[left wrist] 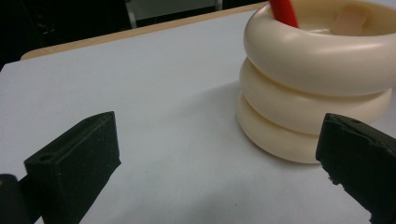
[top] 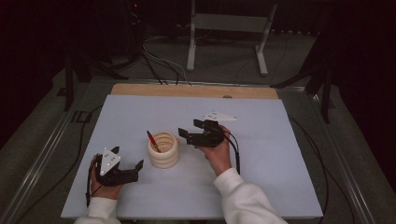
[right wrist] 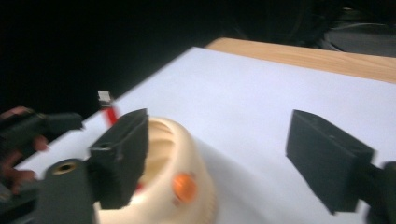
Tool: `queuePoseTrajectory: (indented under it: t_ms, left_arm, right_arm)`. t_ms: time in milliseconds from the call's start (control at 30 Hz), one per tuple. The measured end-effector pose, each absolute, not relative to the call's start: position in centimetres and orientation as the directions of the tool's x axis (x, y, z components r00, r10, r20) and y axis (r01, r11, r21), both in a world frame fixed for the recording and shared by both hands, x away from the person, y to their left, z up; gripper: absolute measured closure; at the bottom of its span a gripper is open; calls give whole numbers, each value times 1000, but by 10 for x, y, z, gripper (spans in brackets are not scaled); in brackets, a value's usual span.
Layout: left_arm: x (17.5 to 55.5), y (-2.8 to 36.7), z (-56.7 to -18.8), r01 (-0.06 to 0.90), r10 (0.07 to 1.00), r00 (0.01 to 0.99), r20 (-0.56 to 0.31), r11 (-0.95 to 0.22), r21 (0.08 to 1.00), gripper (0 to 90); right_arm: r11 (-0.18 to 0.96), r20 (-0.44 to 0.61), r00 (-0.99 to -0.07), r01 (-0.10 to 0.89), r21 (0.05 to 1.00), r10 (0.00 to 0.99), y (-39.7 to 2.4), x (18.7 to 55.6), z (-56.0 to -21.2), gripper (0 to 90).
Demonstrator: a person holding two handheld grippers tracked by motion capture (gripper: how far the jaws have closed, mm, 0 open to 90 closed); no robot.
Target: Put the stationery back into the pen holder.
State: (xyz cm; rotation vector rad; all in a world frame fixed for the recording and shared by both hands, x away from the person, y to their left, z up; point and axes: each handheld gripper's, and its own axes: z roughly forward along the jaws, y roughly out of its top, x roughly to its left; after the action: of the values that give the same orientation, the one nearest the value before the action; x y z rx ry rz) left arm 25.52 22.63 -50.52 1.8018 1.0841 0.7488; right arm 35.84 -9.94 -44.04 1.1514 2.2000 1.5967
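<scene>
A dim room with dark, near-black surroundings; only the pale bench (top: 261,140) catches soft light. In the left gripper view the picture is sharp and evenly lit, with a faint shadow beside the cream ringed holder (left wrist: 317,79). The right gripper view is smeared by motion blur, its edges soft.

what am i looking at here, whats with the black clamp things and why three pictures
A person sits at a table covered with a pale sheet, holding a two-jaw grasping tool in each hand. The high view looks down from above: the left tool rests low on the sheet, and the right tool hovers beside a cream ribbed cup. A red pen stands in the cup. The other two pictures come from cameras riding on each tool, looking along its black jaws. Both tools are open and hold nothing. The right tool's view also shows something small and orange against the cup; it is too blurred to identify.
</scene>
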Motion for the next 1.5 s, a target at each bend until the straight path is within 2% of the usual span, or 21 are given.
queuePoseTrajectory:
  t_ms: [133, 233, 433, 667, 1033, 1500]
  left_arm:
    - [255, 226, -505, 368, 897, 438, 56, -236, 900, 2]
    - [255, 226, -506, 368, 897, 438, 55, -235, 900, 2]
    - [256, 226, -506, 369, 898, 436, 55, -234, 900, 2]
    - [255, 226, -505, 370, 900, 432, 49, -227, 901, 2]
    - [255, 231, -502, 367, 907, 420, 26, -196, 910, 2]
    - [253, 237, -498, 357, 913, 408, 4, -164, 919, 2]
  right_arm:
    - [155, 230, -662, 469, 870, 713, -116, 354, -437, 130]
    - [186, 192, -649, 466, 865, 736, -129, 350, -435, 54]
    - [228, 142, -611, 486, 844, 779, -156, 342, -441, 8]
    - [255, 104, -578, 506, 824, 809, -183, 332, -449, 0]
    - [332, -28, -527, 492, 805, 849, -219, 305, -465, 0]
    - [224, 25, -488, 445, 867, 873, -262, 275, -485, 0]
